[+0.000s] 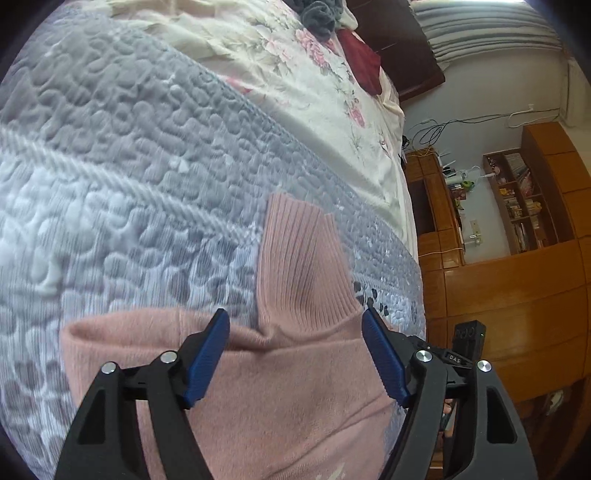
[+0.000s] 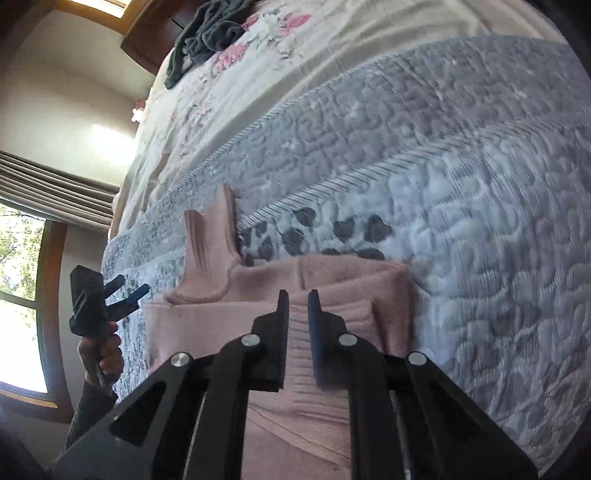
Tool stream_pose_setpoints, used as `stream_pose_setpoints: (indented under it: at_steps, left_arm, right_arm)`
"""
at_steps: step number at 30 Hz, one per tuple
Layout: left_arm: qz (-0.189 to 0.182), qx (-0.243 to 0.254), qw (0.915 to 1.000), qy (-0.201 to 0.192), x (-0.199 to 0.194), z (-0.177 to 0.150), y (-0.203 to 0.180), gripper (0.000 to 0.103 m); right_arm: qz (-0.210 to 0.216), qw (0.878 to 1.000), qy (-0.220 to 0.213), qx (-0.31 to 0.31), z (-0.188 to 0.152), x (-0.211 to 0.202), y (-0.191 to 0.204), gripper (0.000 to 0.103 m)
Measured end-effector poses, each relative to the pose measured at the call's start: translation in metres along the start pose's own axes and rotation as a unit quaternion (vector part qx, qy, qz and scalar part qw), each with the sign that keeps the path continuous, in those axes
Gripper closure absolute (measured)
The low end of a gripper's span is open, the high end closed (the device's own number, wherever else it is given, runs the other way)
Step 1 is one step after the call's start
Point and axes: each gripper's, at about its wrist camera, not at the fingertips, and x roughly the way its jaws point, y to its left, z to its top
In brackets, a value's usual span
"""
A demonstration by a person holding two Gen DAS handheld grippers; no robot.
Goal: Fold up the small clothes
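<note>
Left claw (image 1: 295, 354) wide open over pink sweater (image 1: 280, 387) on quilt (image 1: 129, 166); right claw (image 2: 298, 306) pinching sweater fold.

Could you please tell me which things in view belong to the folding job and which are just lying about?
Part of the job:
pink sweater
left gripper, open
right gripper, nearly shut on a fold

Lying about:
dark grey garment
dark red cloth

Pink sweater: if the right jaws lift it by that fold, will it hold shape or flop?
Likely flops: the pink sweater is soft knit, already creased and bunched on the quilt. The ribbed collar looks a bit firmer, yet probably droops too. Fuzzy surface suggests decent grip; the right gripper jaws stand nearly shut around a fold.
</note>
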Motion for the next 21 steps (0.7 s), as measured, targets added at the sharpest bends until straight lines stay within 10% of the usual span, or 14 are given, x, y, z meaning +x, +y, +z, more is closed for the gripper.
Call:
stream_pose_setpoints:
  at_steps: [3,10,14,19,21]
  left_arm:
    - [-0.003,0.004,1.0000,0.007,0.029,0.032,-0.003,0.029]
    - [0.029,0.005,0.9993,0.022,0.093,0.065,0.003,0.032]
    - [0.036,0.005,0.9993,0.009,0.102,0.071,0.011,0.061]
    - [0.039,0.013,0.9992,-0.005,0.106,0.069,0.016,0.071]
    - [0.045,0.019,0.9988,-0.008,0.107,0.069,0.015,0.087]
  right_arm:
    - [0.038,0.999,0.007,-0.011,0.037,0.033,0.032,0.074]
    - [0.049,0.998,0.039,-0.003,0.100,0.143,0.069,0.073]
    - [0.035,0.998,0.043,-0.006,0.116,0.183,0.078,0.073]
    - [0.021,0.998,0.053,-0.021,0.115,0.204,0.078,0.070]
    - [0.003,0.998,0.048,-0.031,0.115,0.202,0.076,0.092]
